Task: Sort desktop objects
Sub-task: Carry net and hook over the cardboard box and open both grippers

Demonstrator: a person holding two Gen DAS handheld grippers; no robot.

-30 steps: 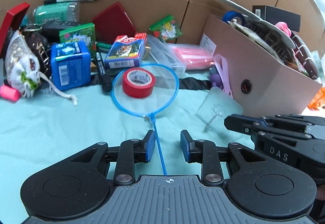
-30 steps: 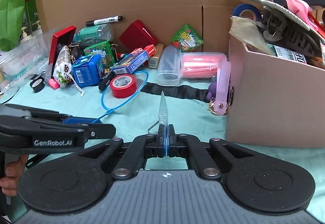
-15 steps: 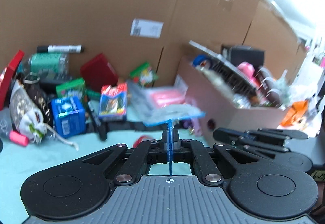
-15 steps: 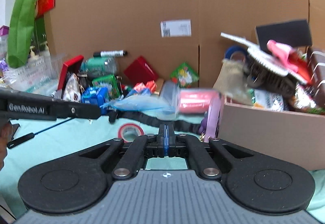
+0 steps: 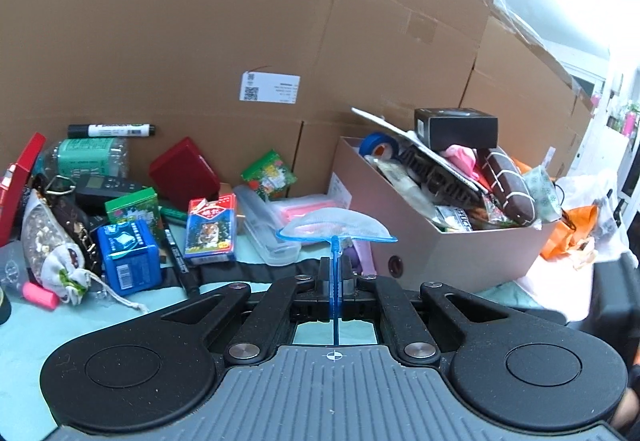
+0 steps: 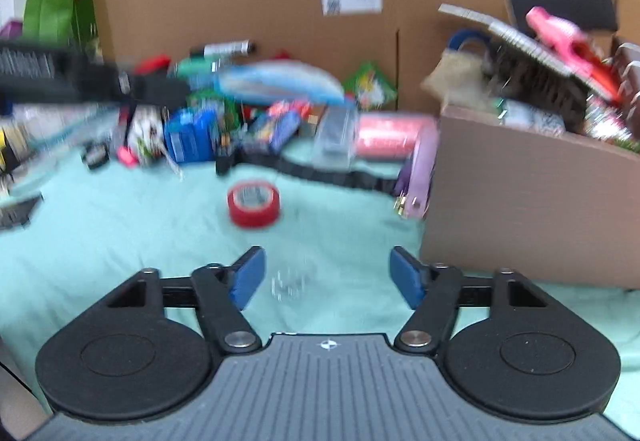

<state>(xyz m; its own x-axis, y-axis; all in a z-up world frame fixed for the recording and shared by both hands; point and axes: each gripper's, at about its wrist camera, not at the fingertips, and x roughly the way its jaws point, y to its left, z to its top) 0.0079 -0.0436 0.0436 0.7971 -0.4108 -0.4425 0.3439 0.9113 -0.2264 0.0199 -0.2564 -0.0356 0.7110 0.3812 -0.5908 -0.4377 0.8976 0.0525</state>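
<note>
Two grippers, two different jobs right now: the left gripper has its jaws pinched tight on the thin blue handle of the little fishing net, holding it up off the desk with the mesh hoop facing forward, while the right gripper is spread wide with nothing between its blue pads, hovering low over the cloth near a blurry clear plastic bit I can't make out. If the net is headed for the cardboard box on the right, which is my guess, I'd swing it over high and lay it flat on top, since that box is already heaped and a floppy handle could snag or tip stuff out. Surface is a mint green cloth with a red tape roll sitting alone mid-desk, clutter piled along the back against big brown cartons.
</note>
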